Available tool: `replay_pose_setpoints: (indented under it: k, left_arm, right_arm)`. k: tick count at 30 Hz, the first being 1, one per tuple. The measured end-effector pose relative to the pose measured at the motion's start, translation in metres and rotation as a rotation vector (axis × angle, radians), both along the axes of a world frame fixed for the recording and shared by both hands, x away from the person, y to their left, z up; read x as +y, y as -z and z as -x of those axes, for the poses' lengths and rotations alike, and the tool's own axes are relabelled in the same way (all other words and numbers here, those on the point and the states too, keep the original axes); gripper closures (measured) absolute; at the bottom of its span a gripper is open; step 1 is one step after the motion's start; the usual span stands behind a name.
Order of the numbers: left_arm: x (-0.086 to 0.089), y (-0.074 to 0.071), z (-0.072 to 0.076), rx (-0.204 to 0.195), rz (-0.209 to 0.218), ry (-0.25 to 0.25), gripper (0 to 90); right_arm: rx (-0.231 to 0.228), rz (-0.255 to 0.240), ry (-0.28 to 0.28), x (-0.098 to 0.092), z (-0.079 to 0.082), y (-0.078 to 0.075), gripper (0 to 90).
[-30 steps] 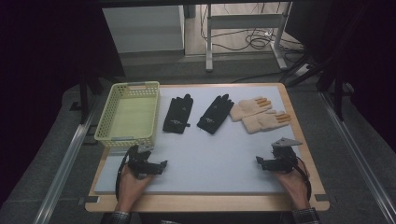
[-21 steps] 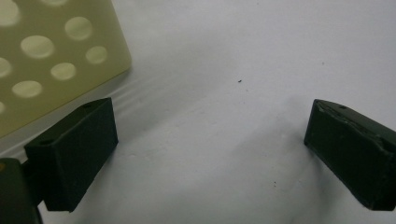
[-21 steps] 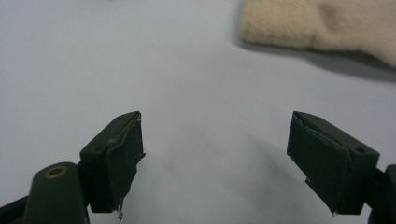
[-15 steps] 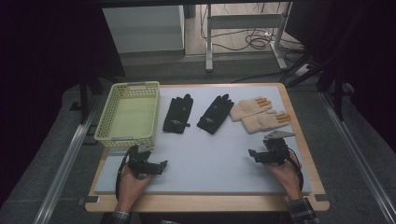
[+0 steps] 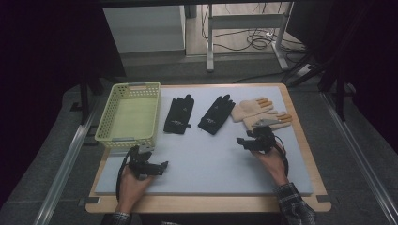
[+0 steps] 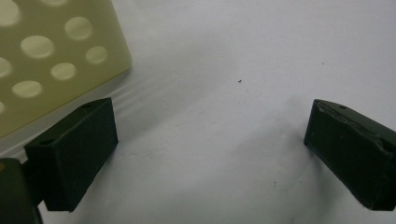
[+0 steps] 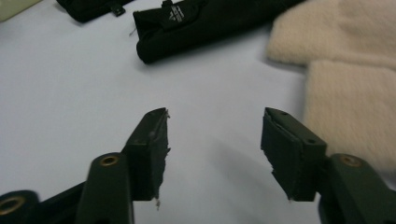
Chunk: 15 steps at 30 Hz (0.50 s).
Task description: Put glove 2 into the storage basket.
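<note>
We find the right gripper [image 5: 247,142] part-closed, jaws just narrowing on nothing, near the tan gloves [image 5: 259,114] at the table's [image 5: 211,164] far right; we advise, seemingly, pinching one cuff squarely.

High view dim overall: room around the tabletop [image 5: 206,159] near black, lit patch of floor beyond it. Light from overhead, soft short shadows. Left gripper [image 6: 210,154] view is brighter, slightly washed out; basket [image 6: 42,56] just left of its jaws is soft. Right gripper [image 7: 215,149] view: jaws fairly sharp, beige gloves [image 7: 345,79] ahead-right blurred, soft shadow under jaws.
</note>
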<state>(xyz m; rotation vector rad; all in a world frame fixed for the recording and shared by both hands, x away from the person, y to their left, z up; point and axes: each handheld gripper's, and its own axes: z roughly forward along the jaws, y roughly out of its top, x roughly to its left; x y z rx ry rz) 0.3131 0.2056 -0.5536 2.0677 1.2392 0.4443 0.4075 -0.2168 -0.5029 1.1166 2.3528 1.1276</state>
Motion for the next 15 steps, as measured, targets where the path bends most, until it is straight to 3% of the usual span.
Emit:
replay_pose_setpoints:
  k: [2,15]
  left_arm:
    - [0.0,0.0,0.0,0.0,0.0,0.0,3.0]
    - [0.0,0.0,0.0,0.0,0.002,0.0,3.0]
  right_arm:
    - [-0.003,0.011,-0.007,0.01,-0.01,-0.001,46.5]
    - [-0.022,0.055,-0.037,0.052,-0.046,-0.008,51.7]
